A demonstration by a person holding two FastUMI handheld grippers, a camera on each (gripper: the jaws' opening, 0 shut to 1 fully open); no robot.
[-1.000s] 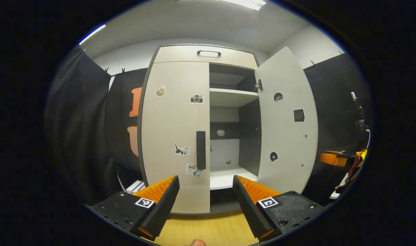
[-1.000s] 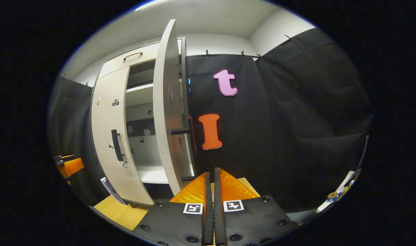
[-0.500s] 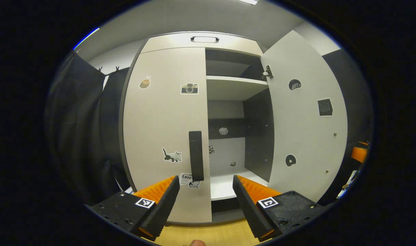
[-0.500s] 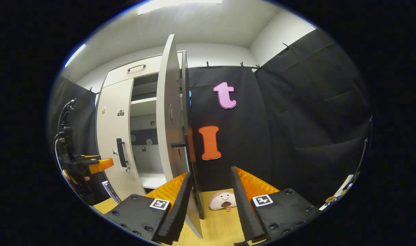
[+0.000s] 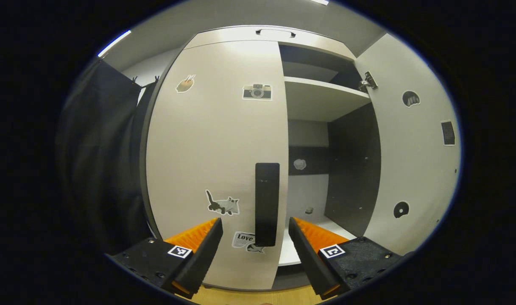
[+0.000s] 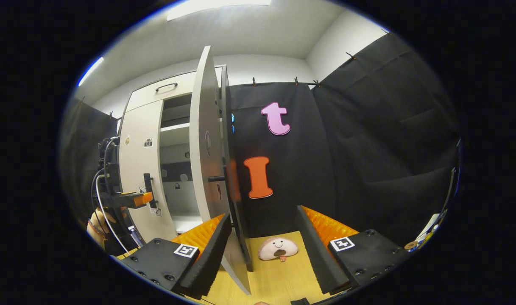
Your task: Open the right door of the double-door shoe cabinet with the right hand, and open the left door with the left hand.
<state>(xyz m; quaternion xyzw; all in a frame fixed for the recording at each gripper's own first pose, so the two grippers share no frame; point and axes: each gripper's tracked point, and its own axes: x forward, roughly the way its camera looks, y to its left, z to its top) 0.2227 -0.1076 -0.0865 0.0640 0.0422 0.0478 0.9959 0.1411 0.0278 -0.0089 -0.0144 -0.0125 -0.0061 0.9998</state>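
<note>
Left door handle (image 5: 267,203), a dark vertical bar, stands at 12 o'clock just beyond the left gripper (image 5: 254,237), fingers spread wide, untouched. Left door (image 5: 217,148) is shut. Right gripper (image 6: 262,243) is spread, empty, straddling the right door (image 6: 205,161) edge; that door stands swung out. Farther: plush toy (image 6: 278,248) on floor (image 6: 279,279).

Left handle (image 5: 266,203) between spread fingers (image 5: 205,250); open right door (image 6: 205,169) edge ahead.
</note>
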